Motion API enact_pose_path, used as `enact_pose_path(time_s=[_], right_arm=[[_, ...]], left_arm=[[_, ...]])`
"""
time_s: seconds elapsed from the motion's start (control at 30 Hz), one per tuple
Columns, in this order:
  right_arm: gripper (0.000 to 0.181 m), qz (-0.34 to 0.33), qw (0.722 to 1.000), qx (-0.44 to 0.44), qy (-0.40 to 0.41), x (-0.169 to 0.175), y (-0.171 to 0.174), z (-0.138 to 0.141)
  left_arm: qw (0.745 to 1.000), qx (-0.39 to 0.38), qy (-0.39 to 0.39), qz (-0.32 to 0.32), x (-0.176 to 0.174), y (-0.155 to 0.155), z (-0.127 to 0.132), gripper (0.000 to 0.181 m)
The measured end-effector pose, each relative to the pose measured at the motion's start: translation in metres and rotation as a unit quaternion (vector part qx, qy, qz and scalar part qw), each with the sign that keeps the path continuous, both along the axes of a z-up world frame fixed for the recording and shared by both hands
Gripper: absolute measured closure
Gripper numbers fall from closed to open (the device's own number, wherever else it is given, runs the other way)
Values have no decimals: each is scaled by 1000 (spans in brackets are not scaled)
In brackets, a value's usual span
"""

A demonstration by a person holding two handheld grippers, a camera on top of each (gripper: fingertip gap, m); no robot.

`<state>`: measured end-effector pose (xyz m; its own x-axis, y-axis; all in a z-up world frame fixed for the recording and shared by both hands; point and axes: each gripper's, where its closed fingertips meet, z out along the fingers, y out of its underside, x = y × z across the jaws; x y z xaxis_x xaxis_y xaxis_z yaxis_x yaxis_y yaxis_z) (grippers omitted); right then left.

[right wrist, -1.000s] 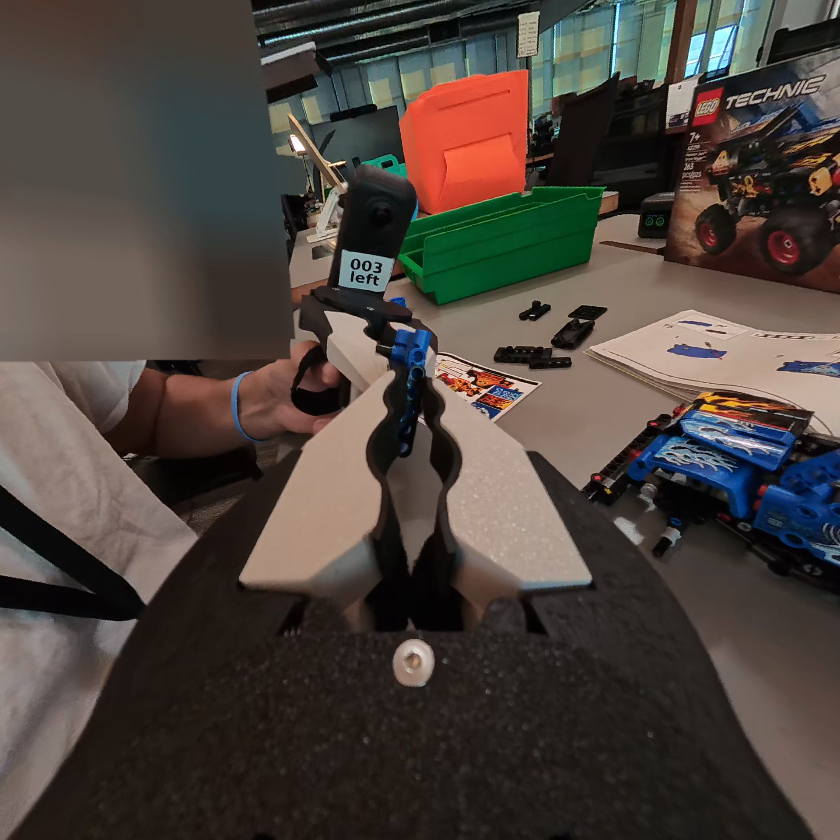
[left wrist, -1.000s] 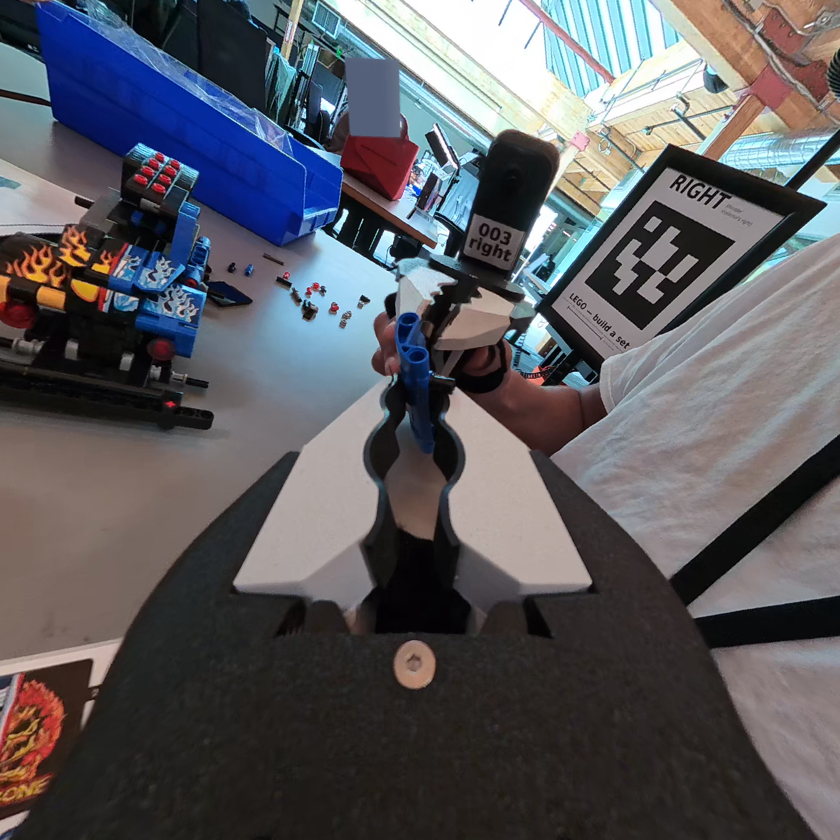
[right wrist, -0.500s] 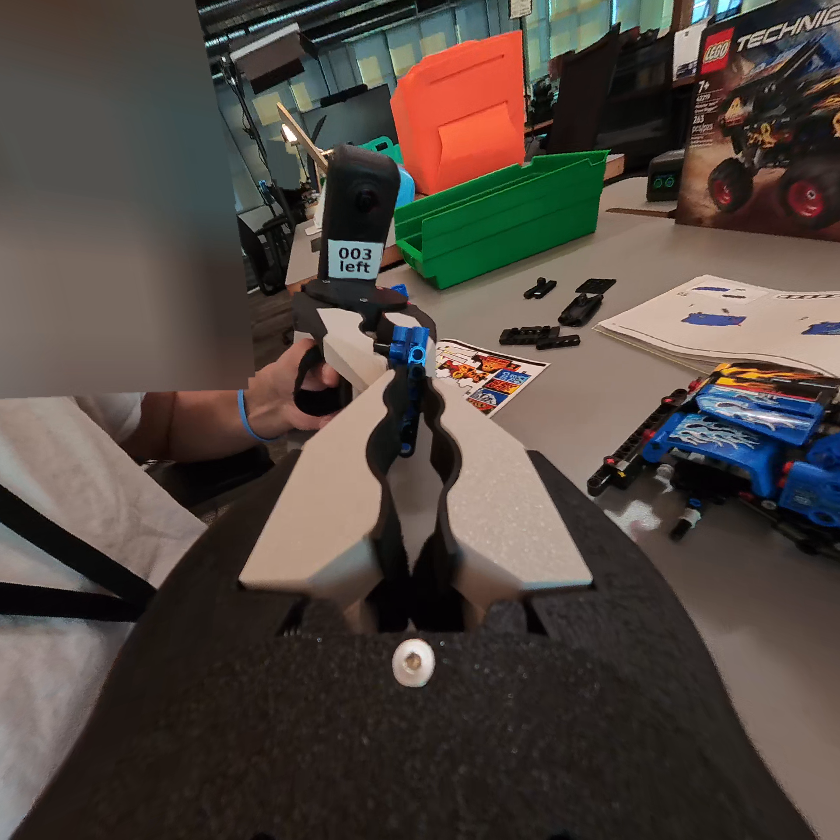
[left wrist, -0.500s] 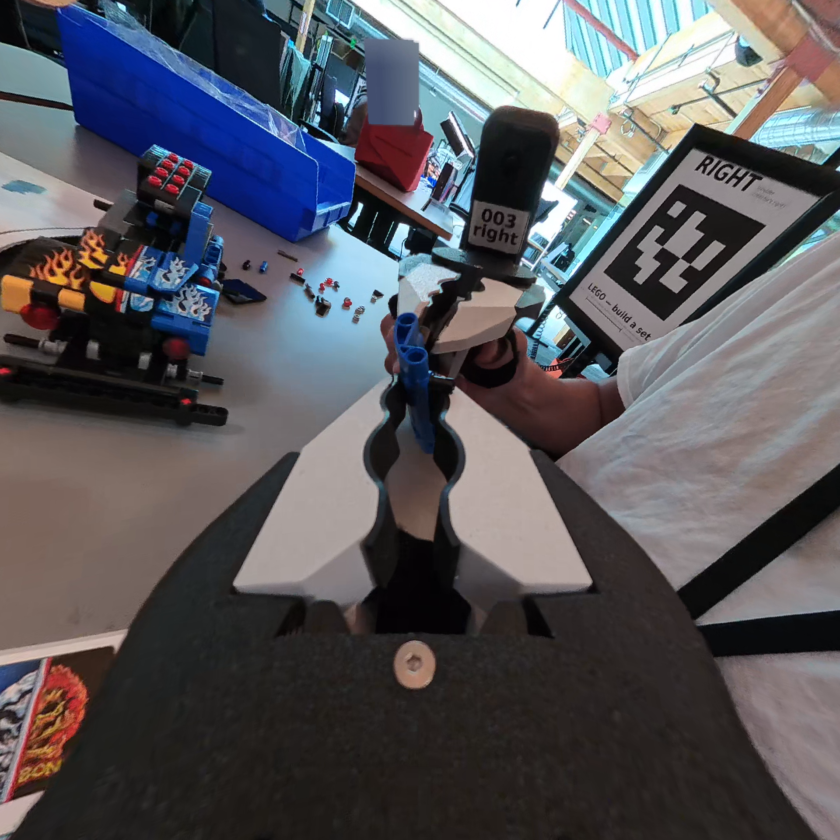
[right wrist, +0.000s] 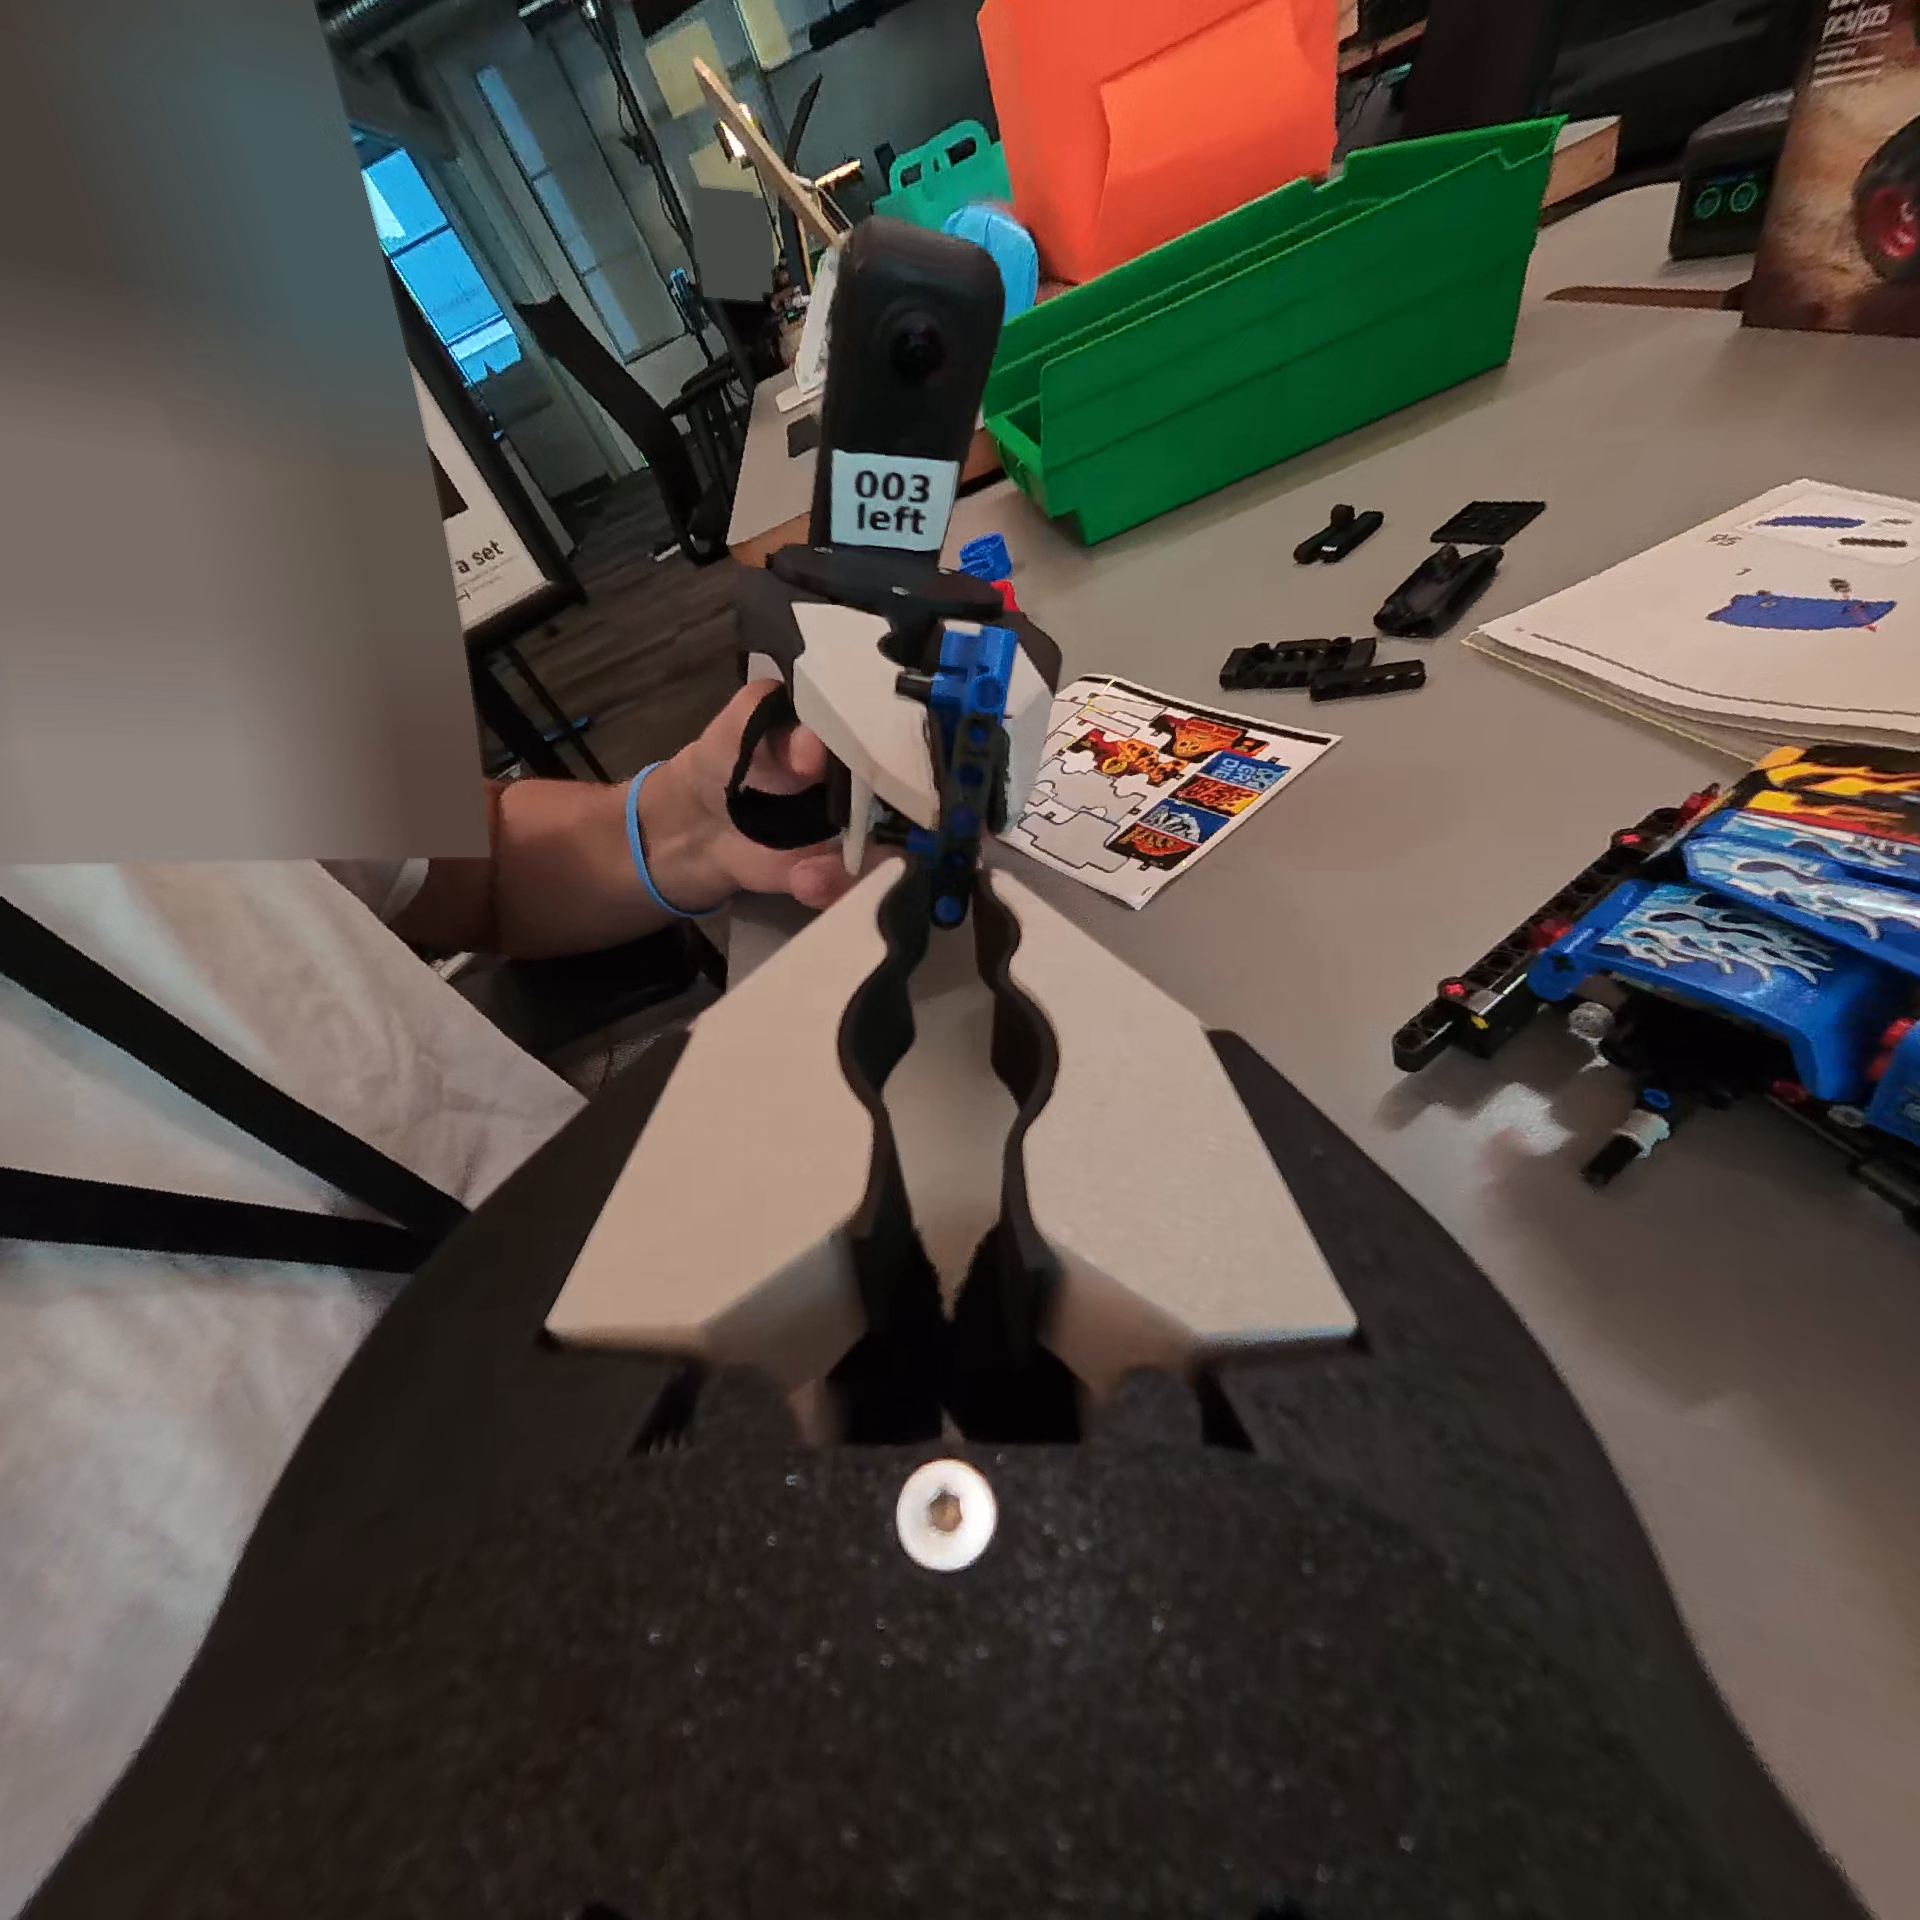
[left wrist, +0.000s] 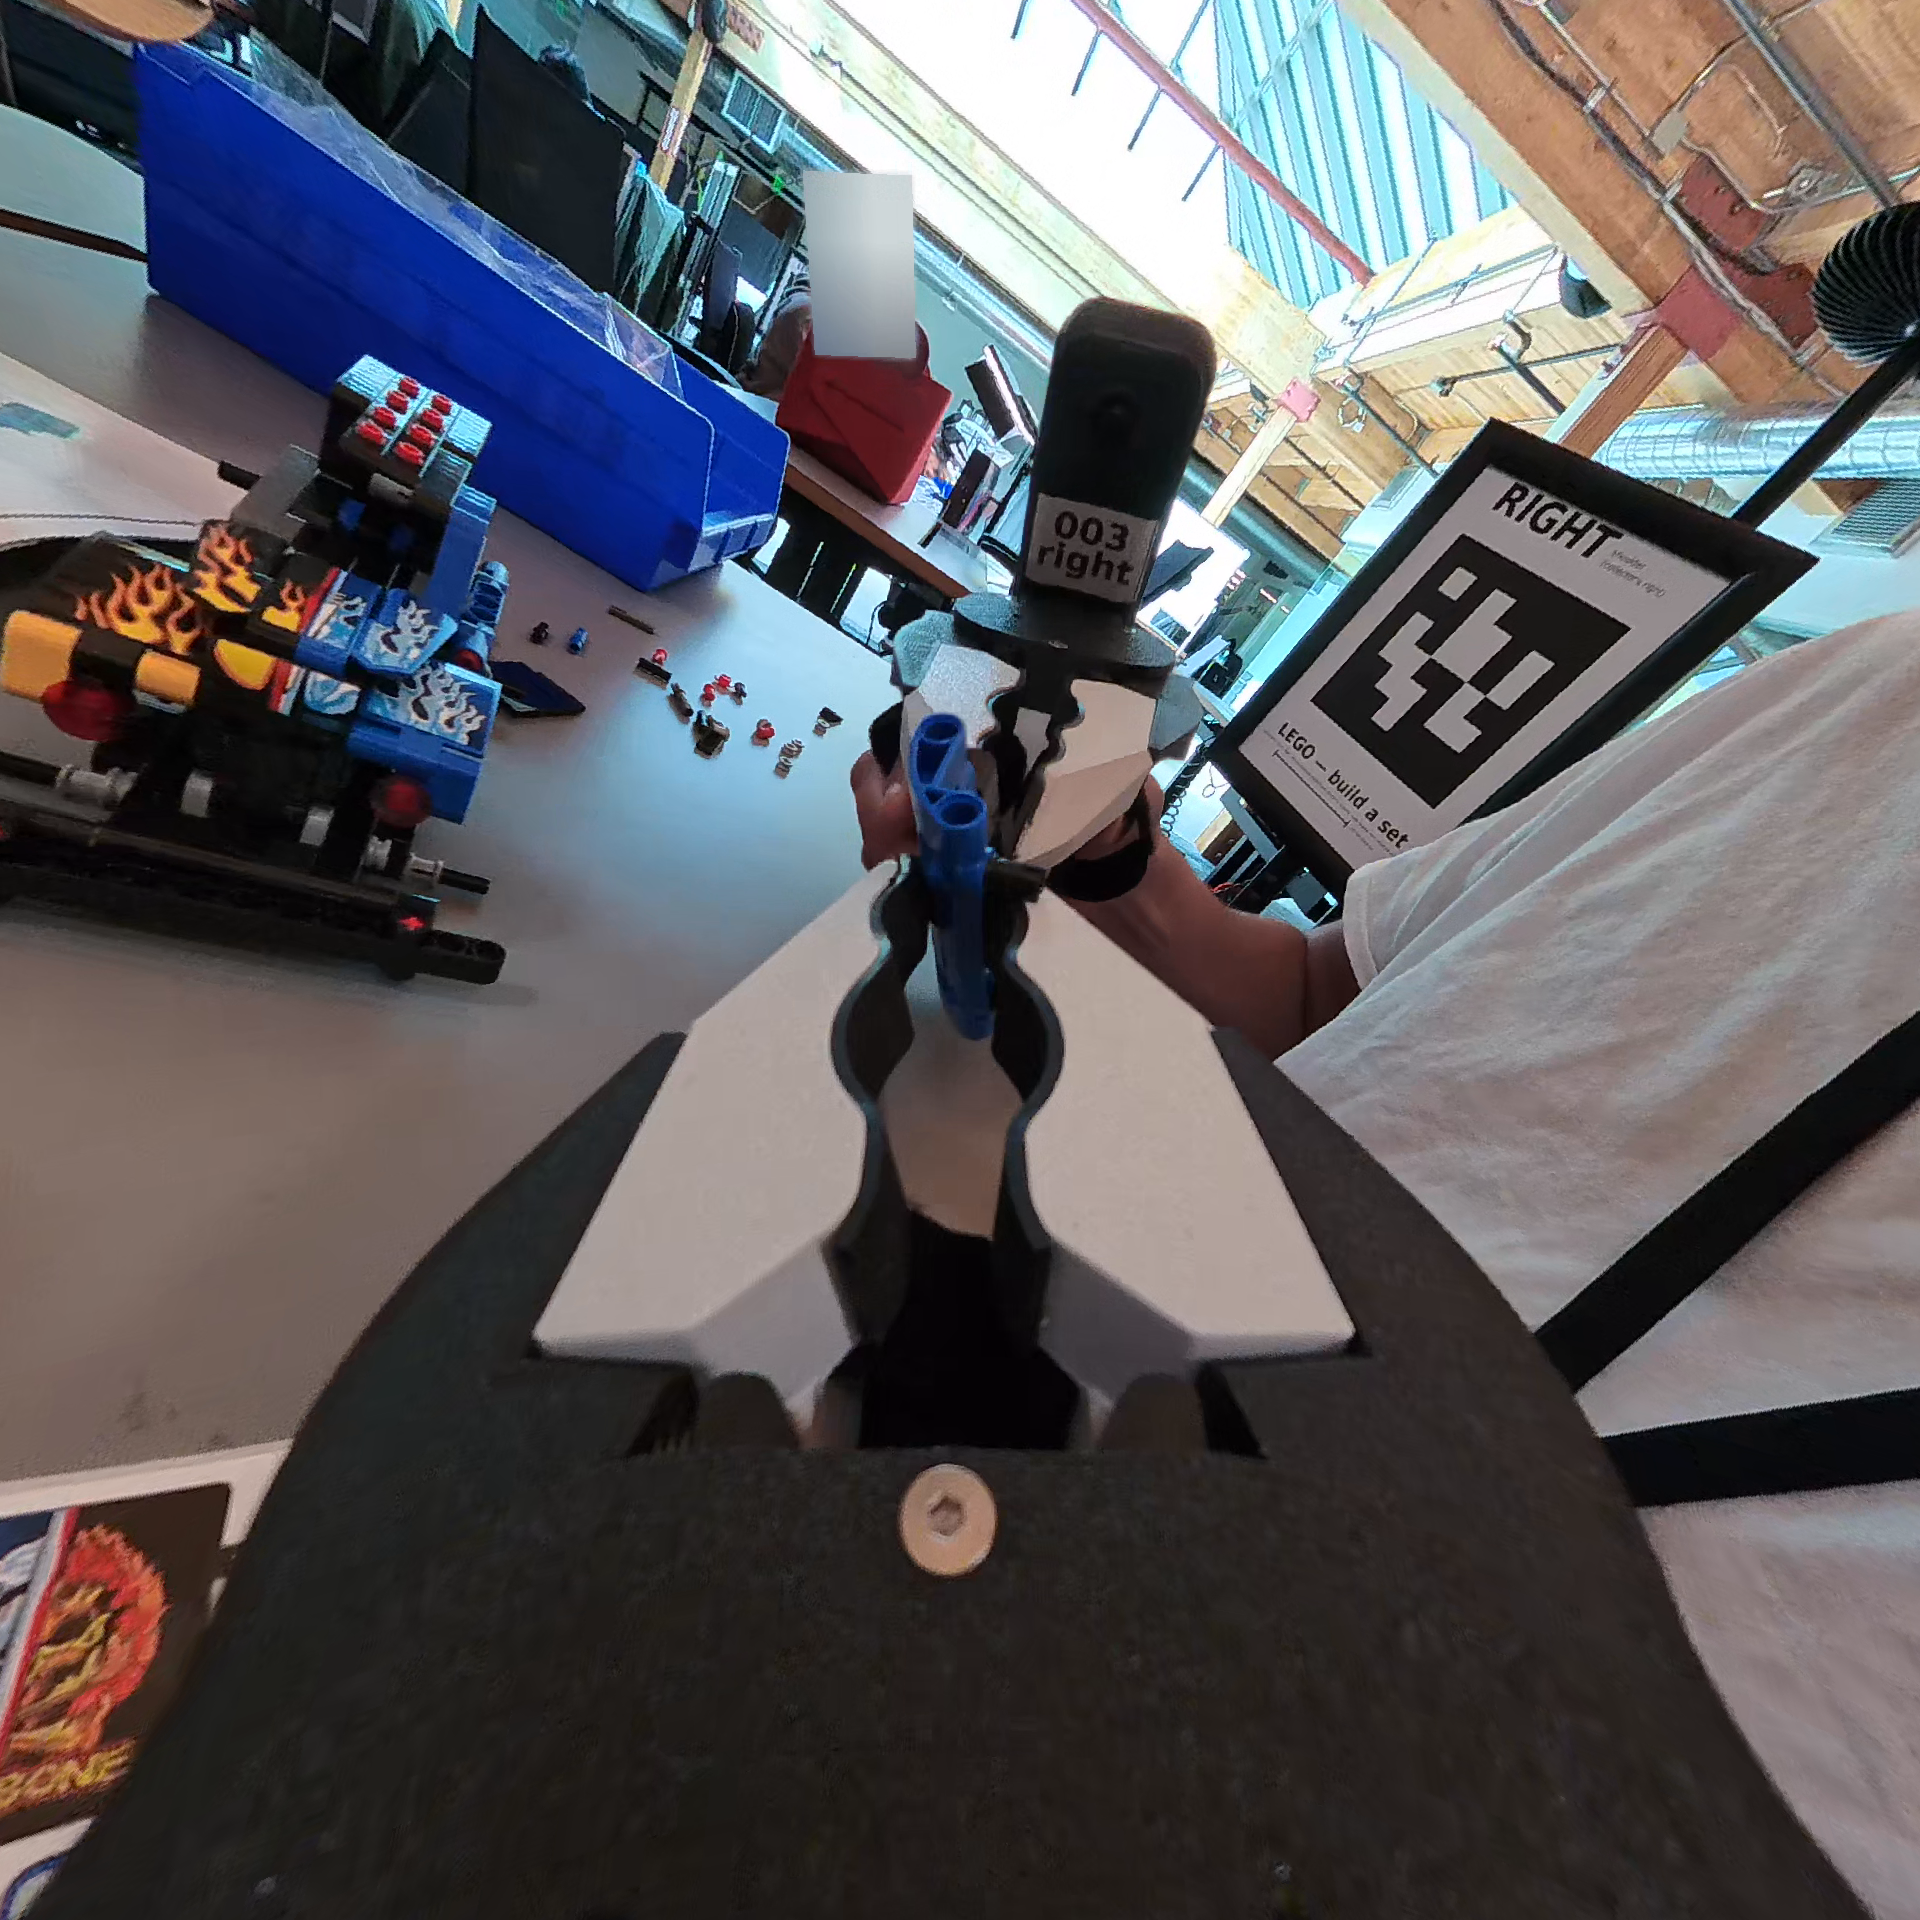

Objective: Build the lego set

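Note:
My left gripper (left wrist: 951, 904) is shut on a blue lego piece (left wrist: 951, 873) and holds it upright in the air. My right gripper (right wrist: 945, 883) faces it, shut on a thin black beam with blue pins (right wrist: 961, 810) that meets the blue piece (right wrist: 971, 665). Each gripper shows in the other's view: the right one in the left wrist view (left wrist: 1023, 769), the left one in the right wrist view (right wrist: 935, 727). The part-built blue and black truck with flame stickers (left wrist: 260, 707) stands on the grey table and also shows in the right wrist view (right wrist: 1714, 956).
A blue bin (left wrist: 447, 312) stands behind the truck, with small loose parts (left wrist: 717, 707) beside it. A green bin (right wrist: 1247, 343), black parts (right wrist: 1320, 665), an instruction booklet (right wrist: 1714, 623) and a sticker sheet (right wrist: 1164, 769) lie on the table. A framed sign (left wrist: 1475, 665) stands by the person's white shirt. My left and right fingertips are right by each other.
Both grippers stay shut, tip to tip. The right gripper has turned and tilted, so the left gripper looks nearer and the black beam sits closer to the right fingertips.

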<state>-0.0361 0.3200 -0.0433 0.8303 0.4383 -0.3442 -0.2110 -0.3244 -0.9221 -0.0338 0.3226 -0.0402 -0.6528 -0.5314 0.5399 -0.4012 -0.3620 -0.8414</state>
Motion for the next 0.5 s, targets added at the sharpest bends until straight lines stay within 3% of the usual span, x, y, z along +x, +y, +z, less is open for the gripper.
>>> enact_pose_path(time_s=[0.17, 0.3, 0.5], right_arm=[[175, -12, 1000, 1, 16, 3, 2, 1], [175, 0, 994, 3, 111, 3, 2, 6], [175, -6, 996, 9, 92, 2, 1, 5]], left_arm=[[1000, -4, -7, 11, 2, 1, 3, 173], [1000, -22, -7, 2, 1, -1, 5, 171], [1000, -3, -9, 9, 1, -2, 2, 173]])
